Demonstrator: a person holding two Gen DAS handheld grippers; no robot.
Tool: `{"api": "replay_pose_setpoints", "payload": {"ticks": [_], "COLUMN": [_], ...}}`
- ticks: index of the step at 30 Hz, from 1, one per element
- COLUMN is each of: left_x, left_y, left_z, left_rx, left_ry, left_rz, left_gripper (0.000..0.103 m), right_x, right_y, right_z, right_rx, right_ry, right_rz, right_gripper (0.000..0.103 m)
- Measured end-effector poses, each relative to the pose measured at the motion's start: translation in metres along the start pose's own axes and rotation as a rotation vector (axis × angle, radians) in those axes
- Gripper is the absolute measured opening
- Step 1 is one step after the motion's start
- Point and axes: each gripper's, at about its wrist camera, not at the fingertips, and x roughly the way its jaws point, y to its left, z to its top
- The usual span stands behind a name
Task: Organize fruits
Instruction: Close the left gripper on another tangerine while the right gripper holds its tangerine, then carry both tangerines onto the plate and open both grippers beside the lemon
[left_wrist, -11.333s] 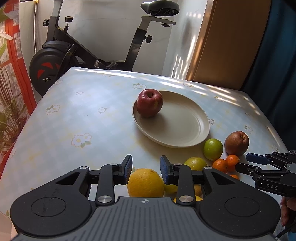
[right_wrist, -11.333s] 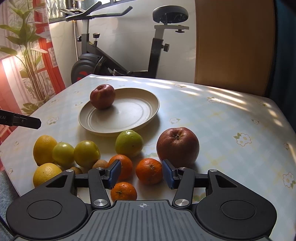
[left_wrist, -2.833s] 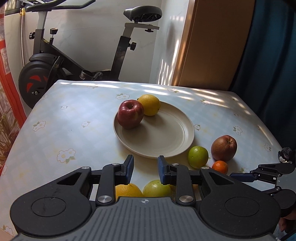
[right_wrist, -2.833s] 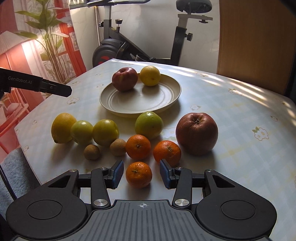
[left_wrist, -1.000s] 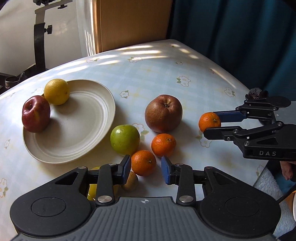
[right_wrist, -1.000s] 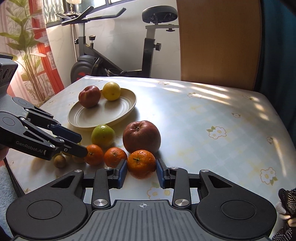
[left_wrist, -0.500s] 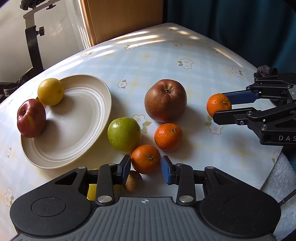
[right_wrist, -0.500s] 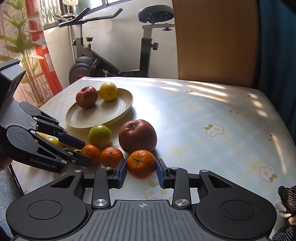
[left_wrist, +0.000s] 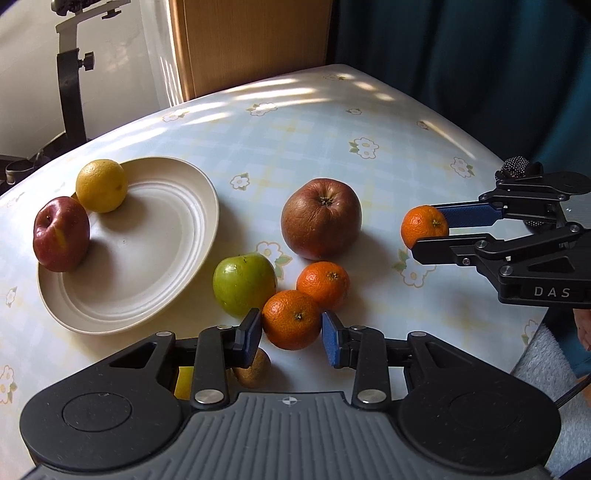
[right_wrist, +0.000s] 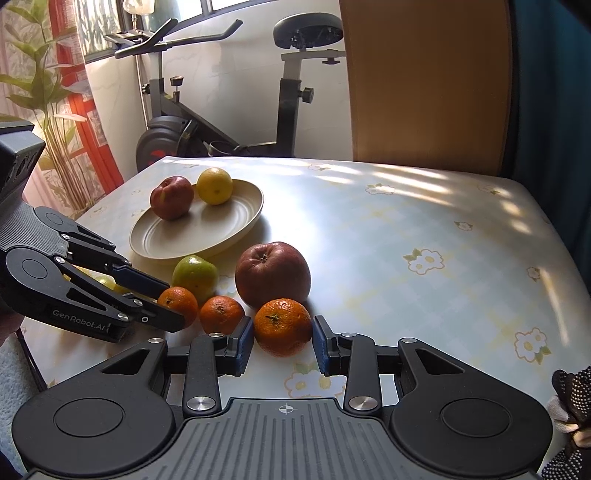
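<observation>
While my left gripper (left_wrist: 291, 334) clamps one mandarin (left_wrist: 291, 319) and my right gripper (right_wrist: 283, 345) clamps another mandarin (right_wrist: 282, 326), both sit low over the table (left_wrist: 369, 122). A third mandarin (left_wrist: 323, 284), green apple (left_wrist: 243, 284) and brown apple (left_wrist: 320, 229) lie just beyond. The plate (left_wrist: 147, 258) left of them holds a red apple (left_wrist: 61, 238) and lemon (left_wrist: 101, 185).

Both cameras sit just behind their own jaws, looking steeply down the fingers, close over the table (left_wrist: 332, 155) — the left faces the curtain side, the right the exercise bike (right_wrist: 221, 110). Both share the plate (left_wrist: 192, 206) and the fruit ahead of the jaws.
</observation>
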Motion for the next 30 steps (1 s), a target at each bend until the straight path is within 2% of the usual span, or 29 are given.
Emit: {"api": "replay_pose_setpoints", "payload": {"ticks": [9,15,22,26,30], "left_x": [-0.039,-0.066,-0.090,-0.096,-0.087], "left_y": [0.018,0.049,0.093,0.113,0.123], "left_z": [0.007,0.015,0.020,0.014,0.011], "left_rx": [-0.060,-0.150,-0.241,-0.294,-0.306], "left_ry": [-0.100,-0.155,-0.211,-0.216,-0.188], "left_rz": [0.023,0.077,0.154,0.191,0.203], "left_gripper": [0.037,0.037,0.037,0.037,0.037], "right_x": [-0.003,0.001,0.008,0.022,0.042], "right_y": [0.005,0.010,0.019,0.032,0.045], "right_z": [0.013,0.034,0.073,0.092,0.113], "right_rx": [-0.010,-0.030,-0.077,-0.117,-0.161], "right_ry": [-0.023,-0.035,-0.071,-0.067,-0.051], "right_rz": [0.018,0.037,0.070,0.098,0.107], "right_gripper": [0.031,0.031,0.031,0.031,0.031]}}
